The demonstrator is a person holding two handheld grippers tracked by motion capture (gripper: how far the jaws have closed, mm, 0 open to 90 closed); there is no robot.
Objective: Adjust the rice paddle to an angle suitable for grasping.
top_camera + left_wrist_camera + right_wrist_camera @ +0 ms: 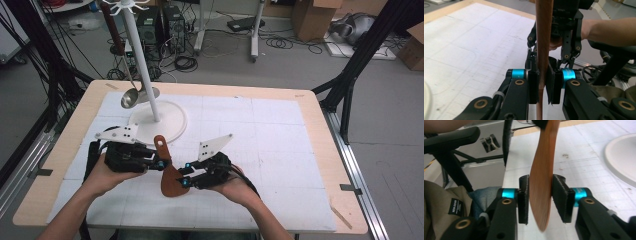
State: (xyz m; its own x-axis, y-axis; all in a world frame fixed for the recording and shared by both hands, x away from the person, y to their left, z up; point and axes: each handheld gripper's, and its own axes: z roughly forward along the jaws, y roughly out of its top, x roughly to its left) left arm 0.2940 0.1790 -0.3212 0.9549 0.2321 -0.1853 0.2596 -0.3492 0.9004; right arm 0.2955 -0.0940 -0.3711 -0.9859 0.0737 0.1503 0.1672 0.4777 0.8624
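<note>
Two tools: both grip one wooden spatula above the white gridded mat at the near middle of the table.
Left gripper: black linkage arms, blue collars, brass-coloured pivots, flat black pads; its jaws are closed onto the spatula's narrow handle, one pad pressed to the wood, the other close against the far side.
Spatula: smooth reddish-brown wood, thin and flat, a slim handle with a rounded tip widening into a broad rounded blade; it stands edge-on between both pairs of jaws, handle toward the left tool, blade toward the right.
Right gripper: same build; its jaws straddle the blade, the left pad against the wood, and whether the right pad touches cannot be told.
Rack: white pole on a round white base, behind the grippers and apart from them.
Ladle: shiny metal bowl on a dark handle, hanging beside the pole.
Hard to make out: the blade's lower end blurs in the right gripper view; the handle's ends run off the left gripper view.
</note>
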